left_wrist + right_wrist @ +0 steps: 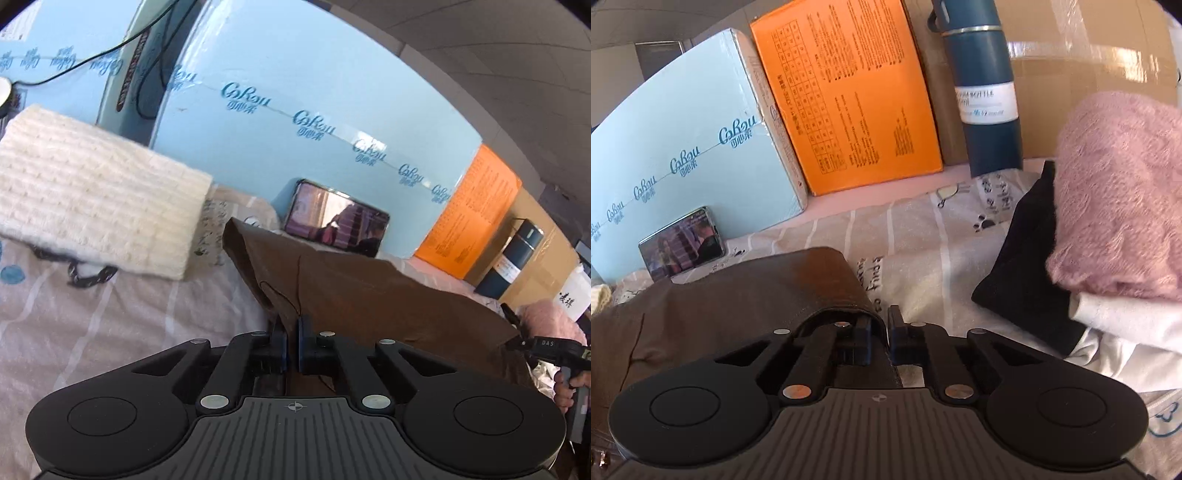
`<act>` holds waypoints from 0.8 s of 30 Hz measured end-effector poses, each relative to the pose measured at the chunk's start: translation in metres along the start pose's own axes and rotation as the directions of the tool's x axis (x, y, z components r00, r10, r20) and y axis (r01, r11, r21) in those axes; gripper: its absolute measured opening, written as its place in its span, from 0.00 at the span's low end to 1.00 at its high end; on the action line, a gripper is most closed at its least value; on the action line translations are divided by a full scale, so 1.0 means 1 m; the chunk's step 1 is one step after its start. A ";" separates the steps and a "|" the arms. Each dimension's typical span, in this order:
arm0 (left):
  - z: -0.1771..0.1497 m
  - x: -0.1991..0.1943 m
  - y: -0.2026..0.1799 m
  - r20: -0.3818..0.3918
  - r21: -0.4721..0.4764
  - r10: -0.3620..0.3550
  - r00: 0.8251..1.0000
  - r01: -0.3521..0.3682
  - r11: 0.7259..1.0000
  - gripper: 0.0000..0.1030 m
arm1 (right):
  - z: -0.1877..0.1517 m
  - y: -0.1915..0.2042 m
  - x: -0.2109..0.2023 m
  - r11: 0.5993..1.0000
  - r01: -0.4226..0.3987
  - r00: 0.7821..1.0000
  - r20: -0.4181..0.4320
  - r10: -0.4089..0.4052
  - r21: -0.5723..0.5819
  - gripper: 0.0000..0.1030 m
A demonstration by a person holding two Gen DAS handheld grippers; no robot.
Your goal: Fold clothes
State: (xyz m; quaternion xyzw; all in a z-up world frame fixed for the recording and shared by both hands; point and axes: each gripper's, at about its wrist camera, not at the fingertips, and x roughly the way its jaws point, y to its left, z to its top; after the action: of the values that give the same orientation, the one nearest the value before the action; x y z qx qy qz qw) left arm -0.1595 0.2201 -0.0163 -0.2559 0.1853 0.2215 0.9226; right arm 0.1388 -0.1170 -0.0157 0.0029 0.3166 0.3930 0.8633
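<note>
A brown garment (369,291) lies stretched over the patterned bedsheet (110,314). My left gripper (294,332) is shut on one edge of it, with cloth pinched between the blue pads. My right gripper (885,325) is shut on the other corner of the same brown garment (738,295), whose edge curls over the left finger. The right gripper also shows at the far right of the left wrist view (546,347).
A folded cream knit (92,199) lies at the left. A pink fluffy garment (1119,192) sits on black cloth (1027,273) and white cloth at the right. A blue box (314,110), phone (336,221), orange box (849,92) and blue flask (986,85) stand behind.
</note>
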 end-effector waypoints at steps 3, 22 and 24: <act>0.011 0.022 -0.015 -0.033 0.060 -0.003 0.999 0.005 0.998 0.03 | 0.006 0.002 -0.009 0.997 0.072 0.996 0.056 -0.071 -0.029 0.07; -0.024 -0.016 -0.044 -0.021 0.370 0.075 0.997 -0.061 0.927 0.68 | 0.013 0.042 0.014 0.900 0.317 0.947 0.147 -0.285 -0.299 0.82; -0.026 -0.040 -0.042 0.038 0.396 0.019 0.999 -0.033 0.917 0.76 | 0.008 0.039 0.032 0.879 0.337 0.941 0.107 -0.320 -0.338 0.82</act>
State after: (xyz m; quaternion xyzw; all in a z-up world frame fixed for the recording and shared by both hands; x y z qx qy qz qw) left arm -0.1773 0.1610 -0.0023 -0.0574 0.2142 0.1957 0.9553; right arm 0.1326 -0.0664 -0.0169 -0.1959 0.2164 0.2908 0.9112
